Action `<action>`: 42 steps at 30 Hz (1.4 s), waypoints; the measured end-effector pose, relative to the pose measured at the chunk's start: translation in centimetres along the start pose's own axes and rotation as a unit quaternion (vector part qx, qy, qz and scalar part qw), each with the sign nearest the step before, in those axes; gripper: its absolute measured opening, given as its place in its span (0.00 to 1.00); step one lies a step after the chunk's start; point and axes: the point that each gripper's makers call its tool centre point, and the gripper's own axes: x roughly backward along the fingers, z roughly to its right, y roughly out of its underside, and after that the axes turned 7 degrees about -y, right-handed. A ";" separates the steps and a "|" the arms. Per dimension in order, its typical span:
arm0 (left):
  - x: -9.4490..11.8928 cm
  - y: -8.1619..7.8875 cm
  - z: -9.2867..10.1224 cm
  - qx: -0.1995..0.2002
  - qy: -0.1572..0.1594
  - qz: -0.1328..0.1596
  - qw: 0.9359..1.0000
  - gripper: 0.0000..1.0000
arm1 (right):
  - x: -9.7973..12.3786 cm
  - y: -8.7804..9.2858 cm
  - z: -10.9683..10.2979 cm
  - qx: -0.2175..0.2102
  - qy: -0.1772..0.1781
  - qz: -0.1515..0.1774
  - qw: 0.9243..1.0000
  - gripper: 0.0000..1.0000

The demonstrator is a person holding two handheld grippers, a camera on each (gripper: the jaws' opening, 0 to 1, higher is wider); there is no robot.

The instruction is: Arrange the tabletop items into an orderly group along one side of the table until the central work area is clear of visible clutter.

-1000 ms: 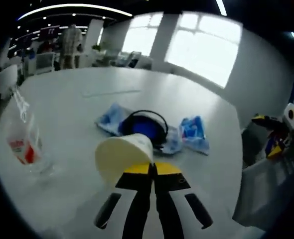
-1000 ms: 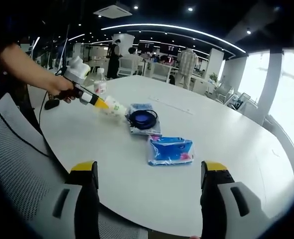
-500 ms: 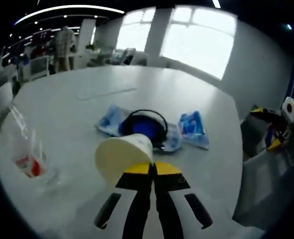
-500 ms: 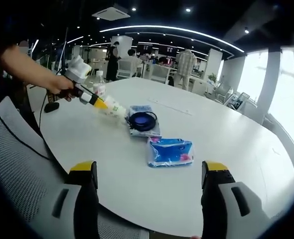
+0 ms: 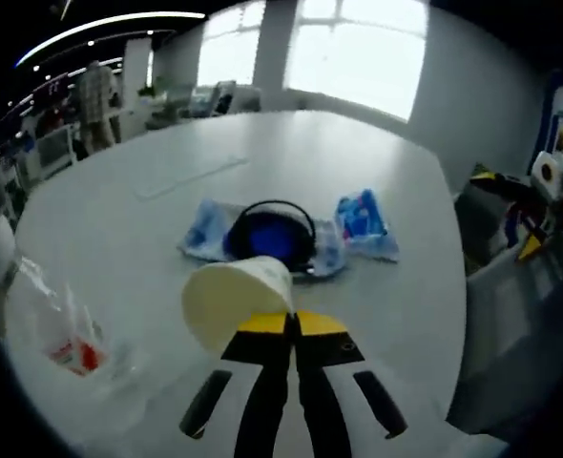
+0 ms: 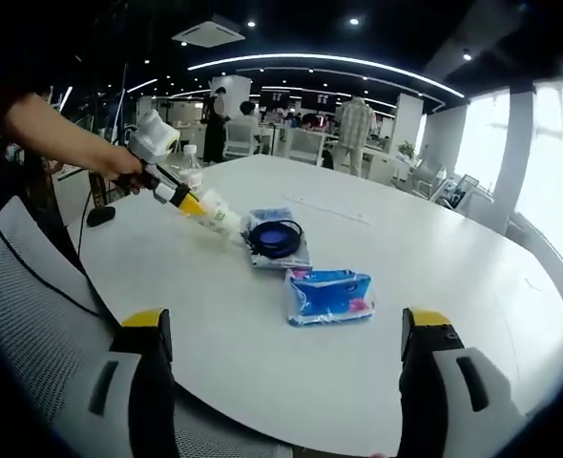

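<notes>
Left gripper (image 5: 291, 320) seen at lower centre of left gripper view, jaws closed on rim of paper cup (image 5: 234, 303), cup held tilted above white table (image 5: 119, 205). Coiled black cable (image 5: 274, 234) noted on blue packet (image 5: 205, 229), frame centre; second blue packet (image 5: 363, 221) just right of it. Plastic bottle (image 5: 57, 329) at lower left. Right gripper (image 6: 286, 353) at bottom of right gripper view, jaws wide apart, nothing held.

One paper cup (image 5: 236, 299), one plastic bottle (image 5: 57, 324), two blue packets (image 6: 329, 295), one black cable coil (image 6: 276, 238).
</notes>
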 end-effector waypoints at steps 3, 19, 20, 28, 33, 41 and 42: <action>0.0 -0.1 -0.1 -0.021 0.004 -0.012 1.000 0.00 | 0.0 0.0 0.0 -0.001 0.000 0.001 1.000 1.00; -0.1 0.2 -0.7 -0.117 0.037 -0.094 0.988 0.00 | 0.0 0.0 0.1 0.000 0.004 0.001 1.000 0.99; -0.1 0.3 -0.8 -0.119 0.038 -0.098 0.987 0.00 | 0.1 0.0 0.1 0.000 0.004 0.002 1.000 0.99; 0.5 0.2 -2.0 -0.136 0.037 -0.133 0.981 0.00 | 0.0 0.0 -0.1 0.000 -0.001 0.002 1.000 0.99; 0.7 0.1 -2.8 -0.152 0.038 -0.155 0.975 0.00 | 0.0 0.0 -0.2 0.002 -0.003 0.000 1.000 0.99; 0.8 0.5 -4.0 -0.189 0.042 -0.196 0.961 0.00 | 0.0 0.0 0.1 0.002 0.002 0.000 1.000 0.99; 0.7 0.5 -4.1 -0.189 0.041 -0.201 0.960 0.00 | 0.0 0.0 0.1 0.002 0.003 0.000 1.000 0.98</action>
